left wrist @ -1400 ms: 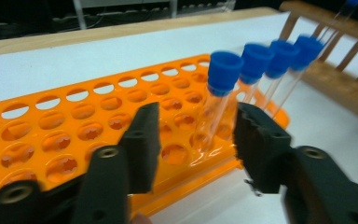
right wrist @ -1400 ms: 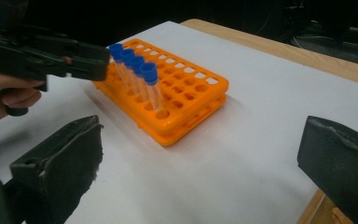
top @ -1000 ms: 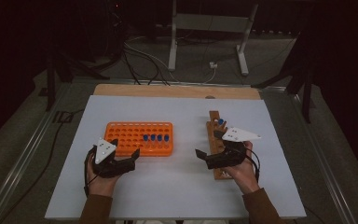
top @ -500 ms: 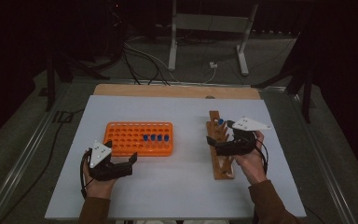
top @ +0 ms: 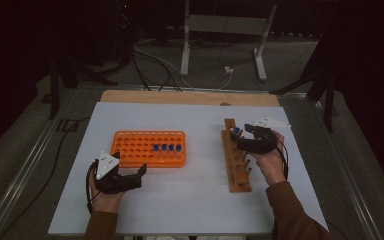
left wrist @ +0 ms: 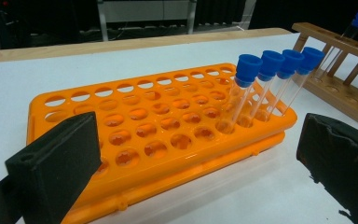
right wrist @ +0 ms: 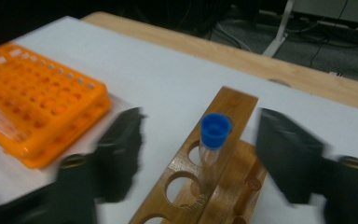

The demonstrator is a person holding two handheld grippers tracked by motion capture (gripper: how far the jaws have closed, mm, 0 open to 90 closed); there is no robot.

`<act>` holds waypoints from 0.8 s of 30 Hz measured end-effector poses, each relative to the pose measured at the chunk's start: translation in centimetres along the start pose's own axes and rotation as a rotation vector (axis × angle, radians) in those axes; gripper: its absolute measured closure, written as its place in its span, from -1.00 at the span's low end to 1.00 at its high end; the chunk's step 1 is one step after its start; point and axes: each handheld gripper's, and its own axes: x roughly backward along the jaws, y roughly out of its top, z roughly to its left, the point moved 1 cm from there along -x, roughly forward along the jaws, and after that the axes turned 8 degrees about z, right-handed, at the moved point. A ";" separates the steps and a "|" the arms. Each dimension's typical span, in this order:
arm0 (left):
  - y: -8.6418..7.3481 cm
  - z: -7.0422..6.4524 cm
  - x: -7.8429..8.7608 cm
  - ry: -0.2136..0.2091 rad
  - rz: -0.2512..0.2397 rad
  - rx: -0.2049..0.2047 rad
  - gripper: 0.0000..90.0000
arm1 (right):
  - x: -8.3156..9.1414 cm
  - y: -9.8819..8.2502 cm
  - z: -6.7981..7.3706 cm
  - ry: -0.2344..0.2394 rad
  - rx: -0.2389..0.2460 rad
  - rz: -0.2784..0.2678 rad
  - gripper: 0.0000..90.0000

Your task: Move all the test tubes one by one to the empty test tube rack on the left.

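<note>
The capped tube (right wrist: 213,136) in the wooden rack (right wrist: 200,186) looks light, slick and brittle, best pinched just under its cap by the right gripper (right wrist: 200,158), fingers spread either side; the left gripper (left wrist: 191,172) is open too.

— Can any writing, label, brand or number be read anywhere?
— No. Nothing legible stands on any surface in the three views.
</note>
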 end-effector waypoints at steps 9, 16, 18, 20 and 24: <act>-0.1 0.0 0.0 -0.001 0.002 0.000 -0.98 | -2.0 -0.2 -0.2 -0.036 -0.015 0.043 0.31; -0.1 0.1 0.0 0.004 0.001 0.005 -0.98 | -3.1 -0.4 0.1 -0.047 -0.005 0.077 0.64; -0.1 0.1 0.0 0.002 0.003 0.005 -0.98 | -3.3 -0.4 0.2 -0.050 -0.006 0.082 0.64; -0.1 0.1 0.0 0.002 0.003 0.005 -0.98 | -3.5 -0.5 0.4 -0.061 0.002 0.079 0.67; -0.2 0.1 0.0 0.003 0.005 0.006 -0.98 | -3.5 -0.4 0.5 -0.083 0.007 0.081 0.68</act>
